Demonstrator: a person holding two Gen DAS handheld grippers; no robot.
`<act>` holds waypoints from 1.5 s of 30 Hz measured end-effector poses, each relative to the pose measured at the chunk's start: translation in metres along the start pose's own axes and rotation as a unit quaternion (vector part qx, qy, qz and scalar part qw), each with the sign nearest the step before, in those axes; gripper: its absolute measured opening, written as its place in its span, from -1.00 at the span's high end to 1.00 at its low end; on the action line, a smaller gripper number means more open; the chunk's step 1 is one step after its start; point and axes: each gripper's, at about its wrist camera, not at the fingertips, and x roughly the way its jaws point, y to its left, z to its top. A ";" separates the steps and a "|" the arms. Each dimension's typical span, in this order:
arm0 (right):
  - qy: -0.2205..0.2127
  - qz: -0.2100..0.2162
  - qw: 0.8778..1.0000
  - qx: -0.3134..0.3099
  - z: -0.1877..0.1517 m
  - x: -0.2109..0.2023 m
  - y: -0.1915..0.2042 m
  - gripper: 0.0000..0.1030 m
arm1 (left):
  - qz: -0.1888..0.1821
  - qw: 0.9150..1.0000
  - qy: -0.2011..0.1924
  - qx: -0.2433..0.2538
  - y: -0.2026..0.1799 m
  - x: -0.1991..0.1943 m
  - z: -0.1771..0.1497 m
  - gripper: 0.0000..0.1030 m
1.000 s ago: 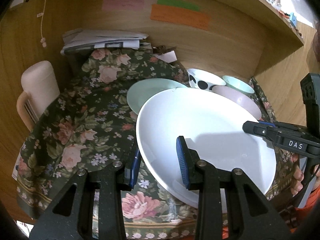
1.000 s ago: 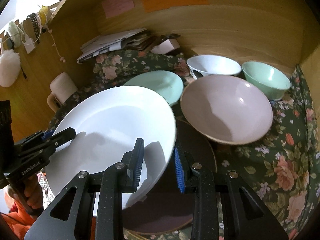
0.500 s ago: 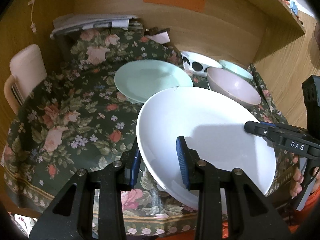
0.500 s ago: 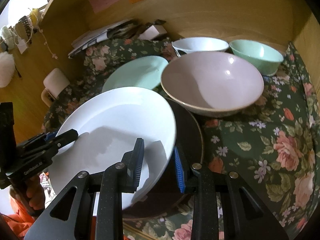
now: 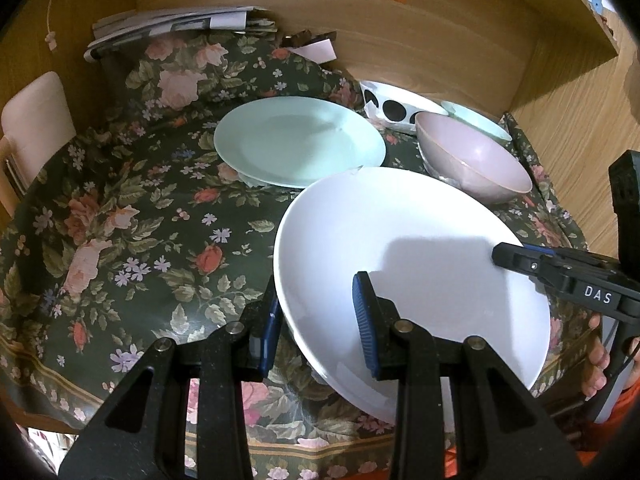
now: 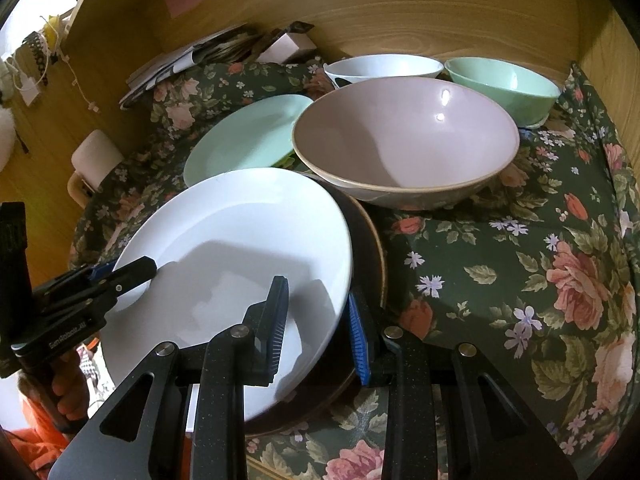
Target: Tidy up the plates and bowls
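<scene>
Both grippers hold one large white plate (image 5: pixel 420 240) by opposite rims. My left gripper (image 5: pixel 318 320) is shut on its left rim, my right gripper (image 6: pixel 318 320) on its right rim (image 6: pixel 240 224). The plate hangs tilted, low over a dark brown plate (image 6: pixel 370 248) on the flowered tablecloth. Behind it lie a mint plate (image 5: pixel 298 140), a pink bowl (image 6: pixel 404 140), a white bowl with black dots (image 5: pixel 394 106) and a mint bowl (image 6: pixel 504 84).
Wooden walls (image 5: pixel 440 40) close the table in at the back and right. A stack of papers (image 5: pixel 176 24) lies at the back left; a chair back (image 5: pixel 36 108) stands at the left. Bare tablecloth (image 6: pixel 520 260) spreads to the right of the plates. A person's hand (image 5: pixel 596 364) grips the right gripper's handle.
Both grippers have sunk with the white plate toward the table and tipped further down. The bowls and mint plate now sit higher and larger in view. Neither grip has altered.
</scene>
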 end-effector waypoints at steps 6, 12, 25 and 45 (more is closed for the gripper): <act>0.001 -0.008 1.000 -0.008 0.002 -0.001 0.001 0.48 | -0.001 1.000 0.003 -0.002 0.001 0.003 0.001 0.33; 0.001 -0.006 1.000 -0.006 0.002 -0.003 0.001 0.45 | -0.001 1.000 0.002 -0.001 0.000 0.005 0.000 0.33; -0.021 -0.026 0.999 -0.007 0.002 -0.022 0.000 0.44 | 0.011 1.000 0.000 0.015 -0.005 0.009 0.001 0.34; -0.090 -0.023 0.994 -0.056 0.053 -0.042 0.033 -0.04 | 0.051 0.995 -0.089 0.011 0.020 -0.031 0.047 -0.22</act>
